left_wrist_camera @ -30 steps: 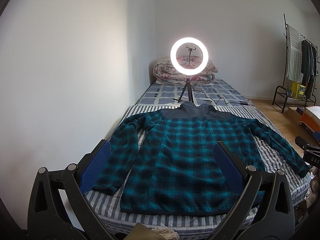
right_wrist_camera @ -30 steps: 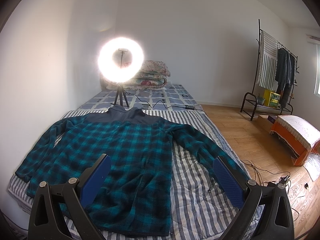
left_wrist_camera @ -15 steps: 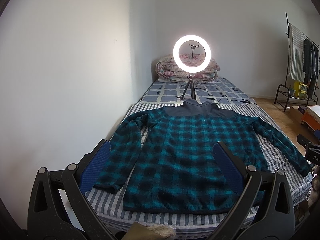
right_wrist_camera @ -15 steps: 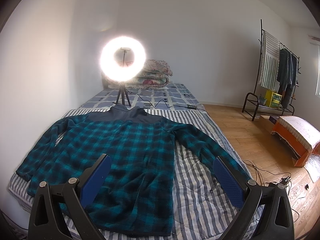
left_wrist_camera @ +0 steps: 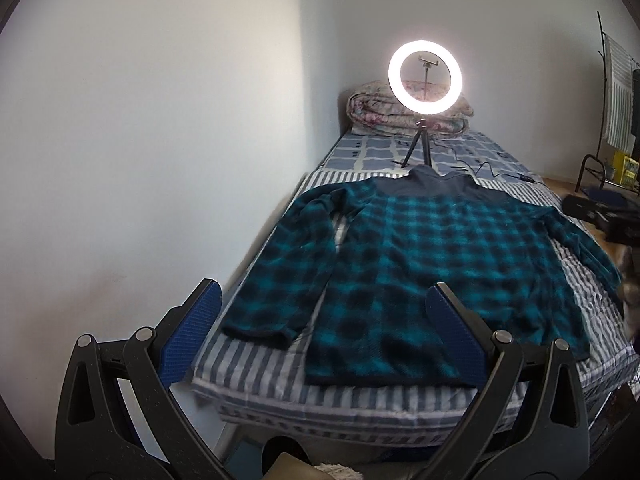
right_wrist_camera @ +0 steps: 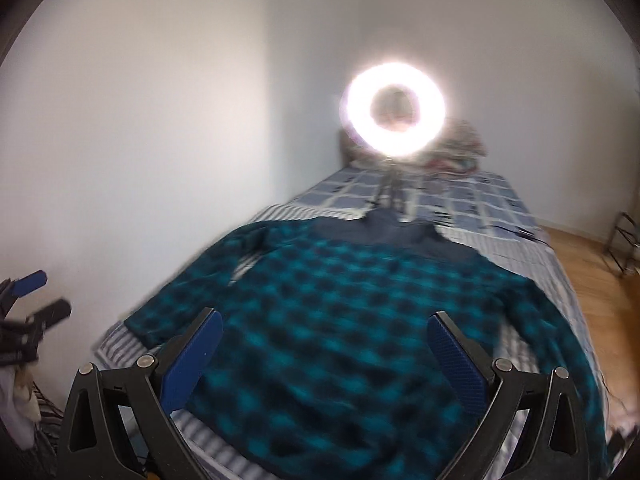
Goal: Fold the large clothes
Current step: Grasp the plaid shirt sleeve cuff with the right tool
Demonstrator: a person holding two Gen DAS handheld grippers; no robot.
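Note:
A teal and black plaid fleece shirt with a dark grey yoke lies flat on the striped bed, sleeves spread, hem toward me. My left gripper is open, held off the bed's near left corner, just short of the left cuff. In the right wrist view the same shirt looks blurred. There my right gripper is open above the shirt's lower body, with nothing between its fingers. At that view's left edge the left gripper shows.
A lit ring light on a small tripod stands behind the collar, with a cable trailing right. Folded quilts lie at the bed's head. A white wall runs along the left. A clothes rack and wooden floor are at the right.
Both views have swung left. The left gripper has shifted toward the bed's near left corner, and the right gripper has moved from the right sleeve side to over the shirt's body. Both stay open.

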